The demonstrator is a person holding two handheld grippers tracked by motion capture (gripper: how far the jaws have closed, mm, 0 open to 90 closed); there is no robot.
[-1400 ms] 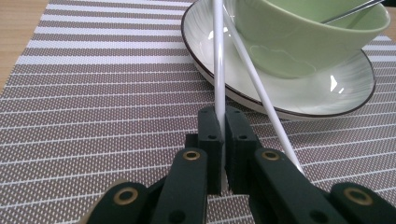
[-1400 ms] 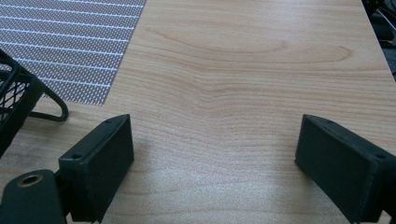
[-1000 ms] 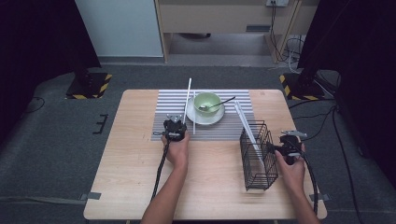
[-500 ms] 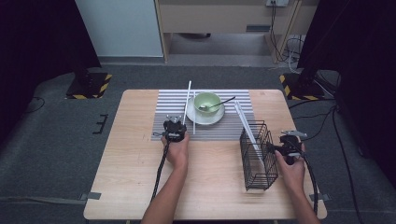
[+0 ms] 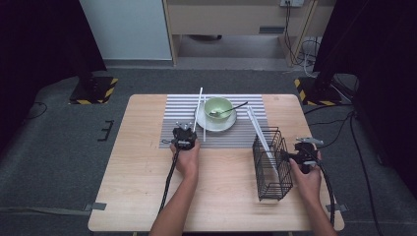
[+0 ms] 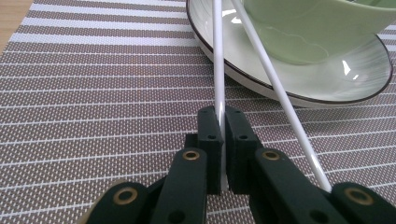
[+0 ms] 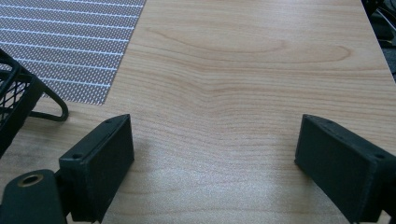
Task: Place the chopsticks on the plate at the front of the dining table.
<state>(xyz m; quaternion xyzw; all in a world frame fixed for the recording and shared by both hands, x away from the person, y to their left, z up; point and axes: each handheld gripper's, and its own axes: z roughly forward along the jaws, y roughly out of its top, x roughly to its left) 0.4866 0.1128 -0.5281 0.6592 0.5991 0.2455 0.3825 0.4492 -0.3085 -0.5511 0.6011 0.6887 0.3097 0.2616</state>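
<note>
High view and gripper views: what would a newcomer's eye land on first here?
First, the left gripper shut on a white chopstick over the striped mat, beside a green bowl on its saucer. Next, the black wire basket at the table's right, a white stick leaning in it, with the right gripper open beside it.

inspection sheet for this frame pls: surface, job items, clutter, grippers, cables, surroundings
Surface: wooden table with striped placemat.
Job's things: two white chopsticks beside green bowl on saucer; spoon in bowl; black wire basket holding white sticks.
Clutter: nothing seen.
Grippers: left gripper shut on one chopstick; right gripper open over bare wood.
Cables: one trails from each gripper; more on the floor at the back.
Surroundings: grey floor, hazard-striped bases.
</note>
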